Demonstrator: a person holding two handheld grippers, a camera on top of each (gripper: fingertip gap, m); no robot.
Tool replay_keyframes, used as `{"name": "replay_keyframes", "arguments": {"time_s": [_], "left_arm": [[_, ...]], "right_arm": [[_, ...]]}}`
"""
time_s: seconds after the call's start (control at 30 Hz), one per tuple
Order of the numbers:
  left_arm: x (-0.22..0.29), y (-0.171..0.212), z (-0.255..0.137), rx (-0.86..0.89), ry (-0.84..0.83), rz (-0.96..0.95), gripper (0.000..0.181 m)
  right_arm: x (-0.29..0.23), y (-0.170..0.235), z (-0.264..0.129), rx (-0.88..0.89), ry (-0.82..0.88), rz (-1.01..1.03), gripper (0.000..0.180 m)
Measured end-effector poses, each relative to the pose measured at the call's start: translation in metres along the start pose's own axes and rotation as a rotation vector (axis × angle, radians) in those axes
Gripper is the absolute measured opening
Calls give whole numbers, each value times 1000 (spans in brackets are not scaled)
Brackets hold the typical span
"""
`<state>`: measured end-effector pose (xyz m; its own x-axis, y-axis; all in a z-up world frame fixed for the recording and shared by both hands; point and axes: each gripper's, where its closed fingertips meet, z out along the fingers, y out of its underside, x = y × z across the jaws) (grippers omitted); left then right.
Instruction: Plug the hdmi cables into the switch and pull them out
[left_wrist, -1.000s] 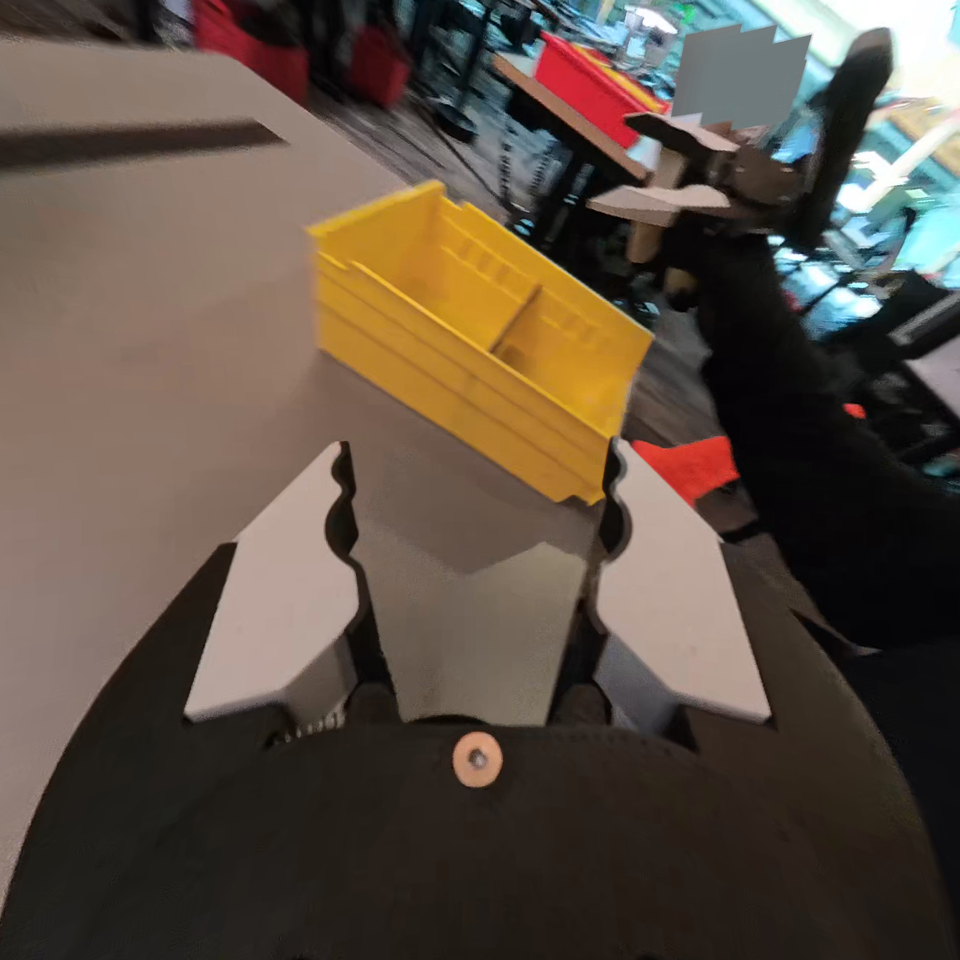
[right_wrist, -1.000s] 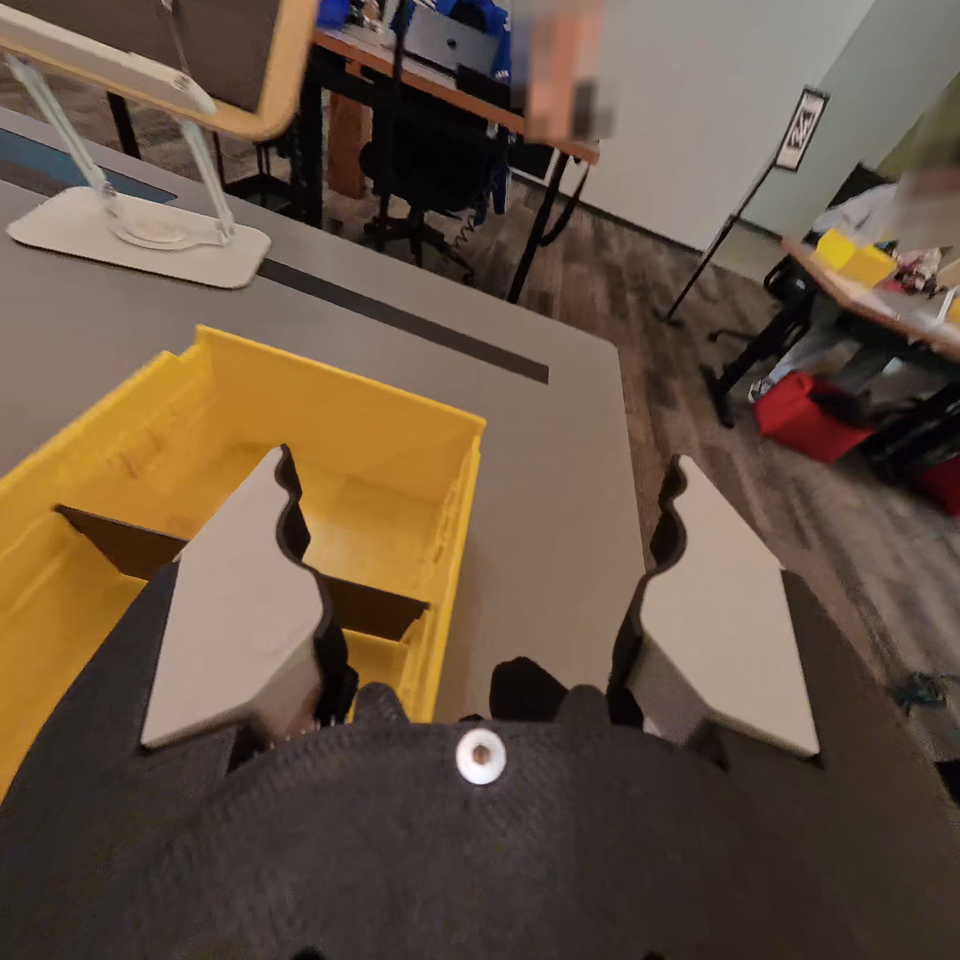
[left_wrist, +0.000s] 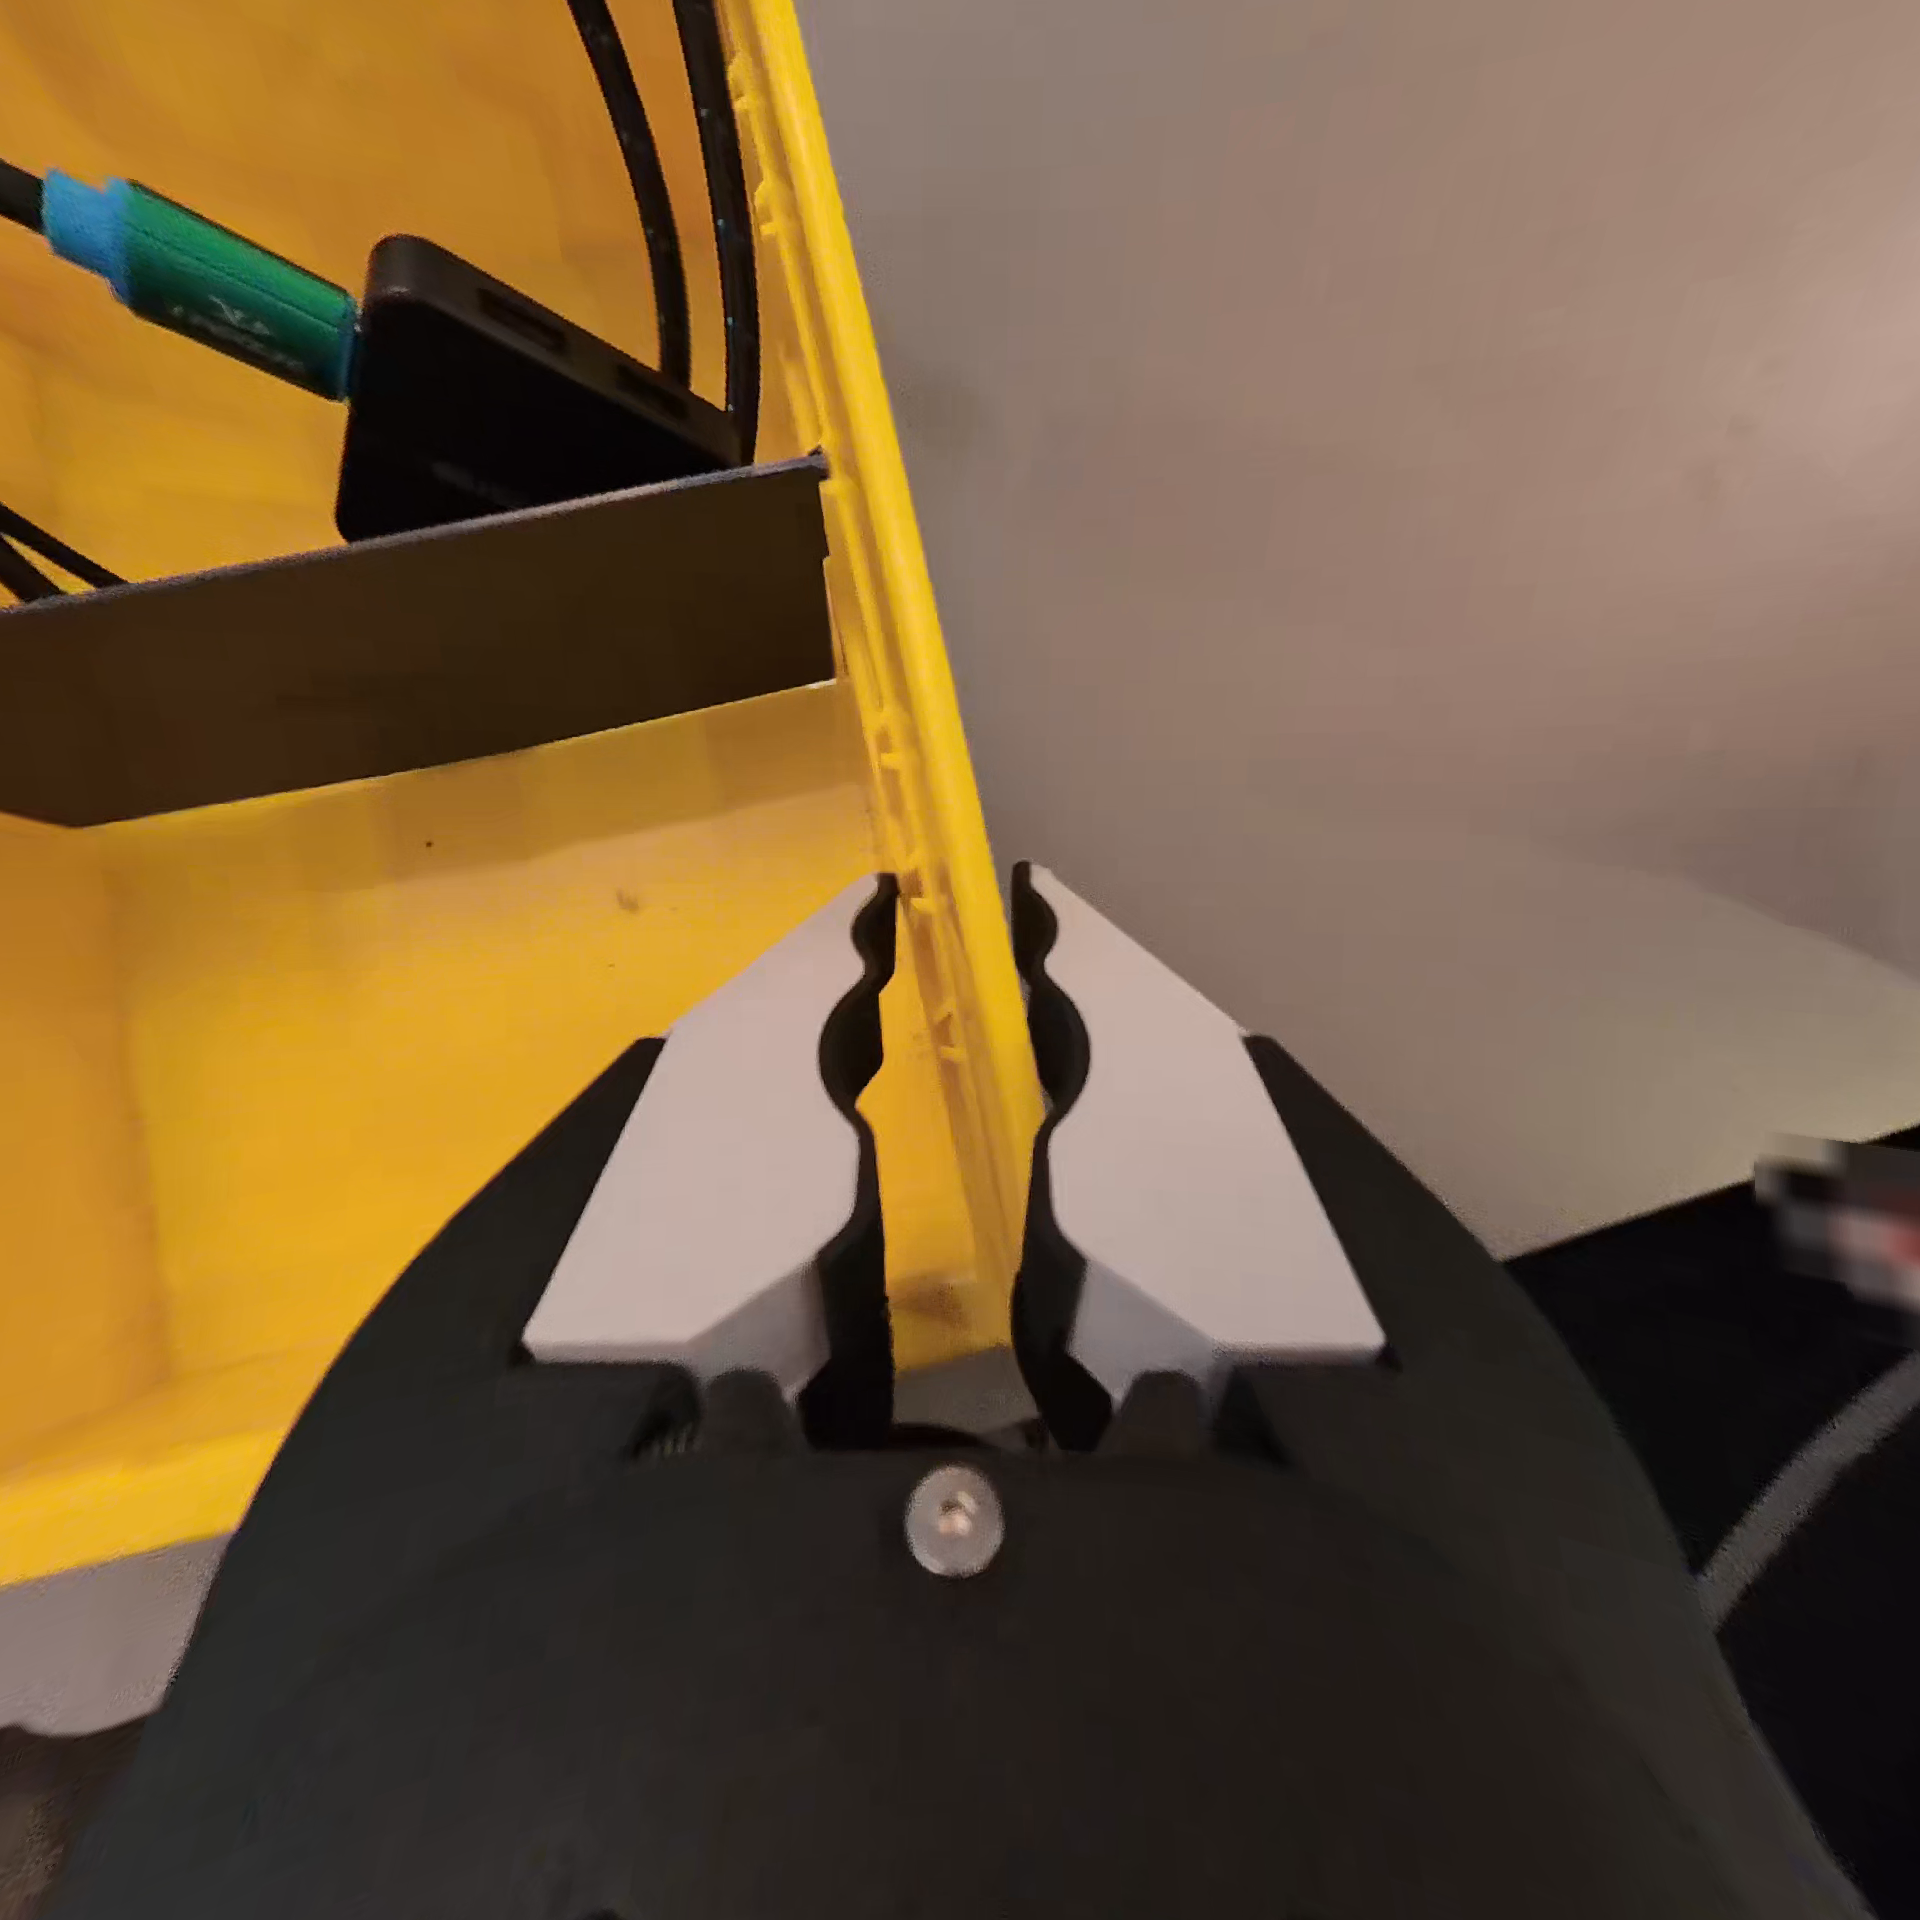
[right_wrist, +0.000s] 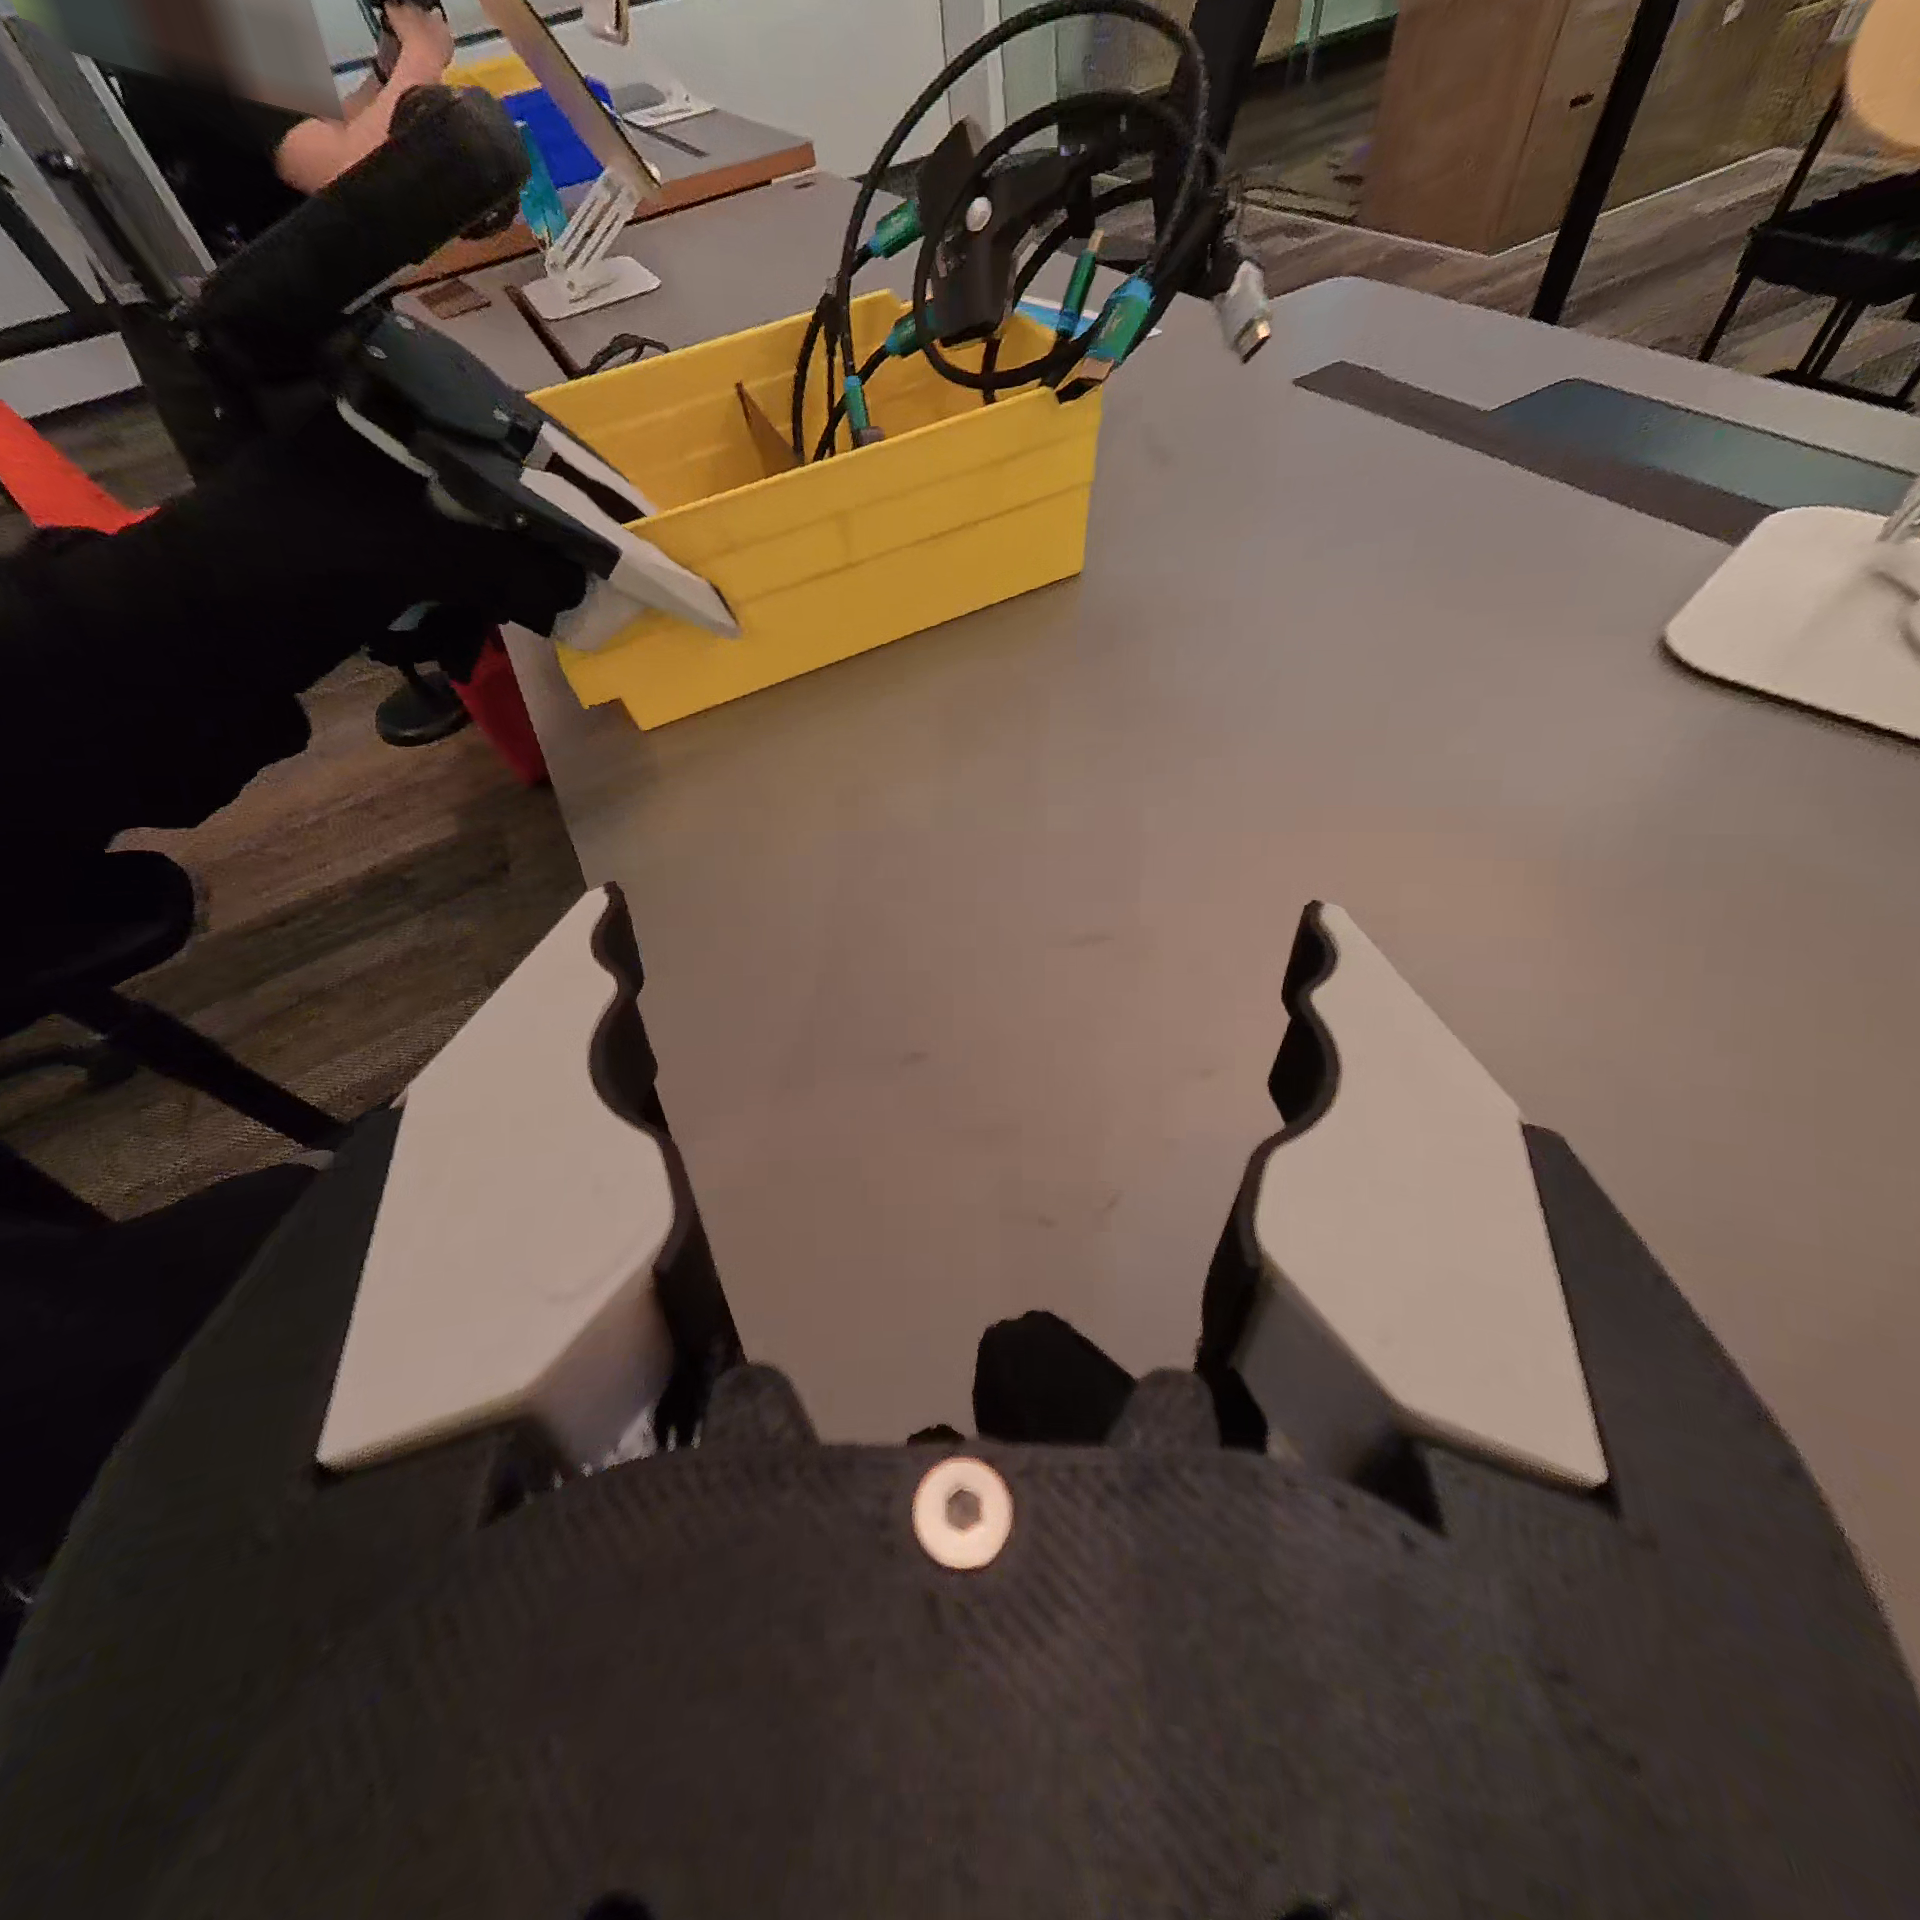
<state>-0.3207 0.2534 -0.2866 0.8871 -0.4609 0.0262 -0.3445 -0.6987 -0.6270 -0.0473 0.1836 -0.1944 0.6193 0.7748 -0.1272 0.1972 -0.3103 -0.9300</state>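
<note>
Cables (right_wrist: 1039, 208) lie tangled with the switch (left_wrist: 499, 405) in the yellow bin (right_wrist: 852, 540), whose wall the left gripper (left_wrist: 951, 904) clamps; right gripper (right_wrist: 961, 914) gapes empty; plugging remains.

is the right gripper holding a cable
No, the right gripper is open and empty above the bare table, while the cables sit far off in the yellow bin.

Left wrist view sits hard against the yellow bin (left_wrist: 914, 727) wall, looking along it into the compartments. Right wrist view looks level across the grey table (right_wrist: 1143, 831), well back from that same bin (right_wrist: 883, 540).
</note>
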Motion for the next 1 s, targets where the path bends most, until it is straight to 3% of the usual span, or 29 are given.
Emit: {"name": "replay_keyframes", "arguments": {"time_s": [0.27, 0.57, 0.6, 0.77, 1.0], "left_arm": [[10, -16, 11, 48, 66, -91, 27], [47, -28, 1, 99, 298, -105, 73], [45, -35, -7, 135, 306, -106, 72], [3, -68, -39, 240, 187, -82, 72], [-43, -111, -47, 224, -96, 120, 75]], "right_arm": [[4, 29, 19, -23, -3, 74, 119], [9, 59, 27, -59, -10, 100, 119], [11, 61, 26, -61, -7, 101, 119], [20, 73, 24, -74, 4, 111, 119], [17, 82, 31, -103, -9, 83, 119]]}}
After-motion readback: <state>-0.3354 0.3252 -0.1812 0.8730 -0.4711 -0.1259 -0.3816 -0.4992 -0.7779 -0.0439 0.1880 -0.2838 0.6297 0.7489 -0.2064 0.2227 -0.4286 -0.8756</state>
